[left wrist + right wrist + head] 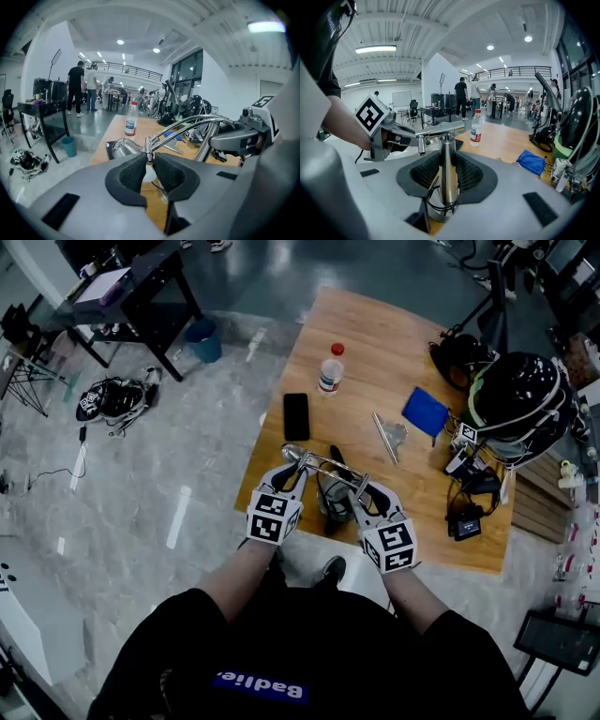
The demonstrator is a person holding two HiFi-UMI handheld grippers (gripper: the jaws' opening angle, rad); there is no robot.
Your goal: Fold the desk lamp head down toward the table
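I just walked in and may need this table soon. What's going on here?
A person is working a metal desk lamp at the near edge of the wooden table with two handheld grippers. The right gripper is clamped on the lamp's upright post, steadying it. The left gripper appears to pinch the arm at the hinge beside the lamp head. The arm lies roughly level, and the head looks low over the tabletop.
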